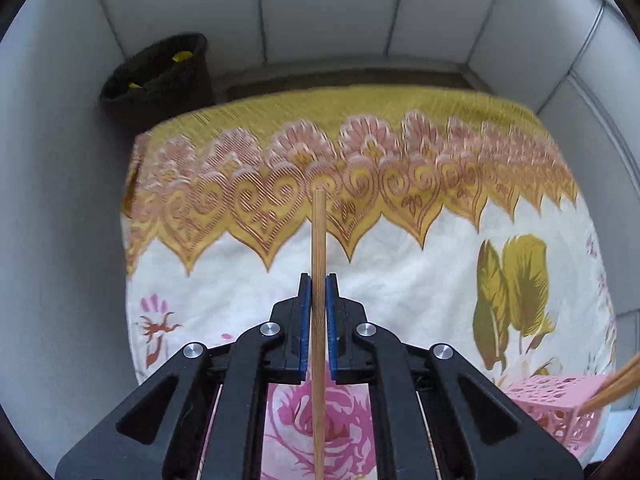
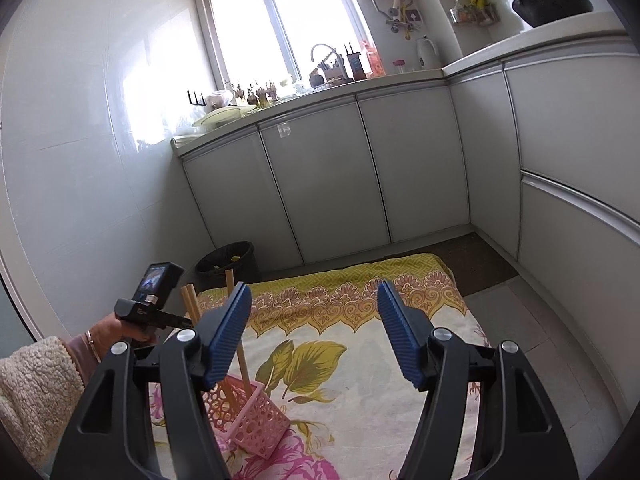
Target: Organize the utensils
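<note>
My left gripper (image 1: 319,280) is shut on a bamboo chopstick (image 1: 319,236) that runs straight up between its blue pads, above the floral cloth (image 1: 400,280). A pink perforated holder (image 1: 560,404) sits at the lower right of the left wrist view with chopstick ends (image 1: 612,386) poking out. In the right wrist view my right gripper (image 2: 314,292) is open and empty above the cloth (image 2: 360,380). The pink holder (image 2: 248,420) stands at lower left with several chopsticks (image 2: 244,364) in it. The left gripper (image 2: 154,312), held in a hand, is at the left.
A dark waste bin (image 1: 160,76) stands beyond the cloth's far left corner; it also shows in the right wrist view (image 2: 228,260). White cabinet doors (image 2: 328,184) line the back and right. A brown mat (image 2: 476,260) lies past the cloth.
</note>
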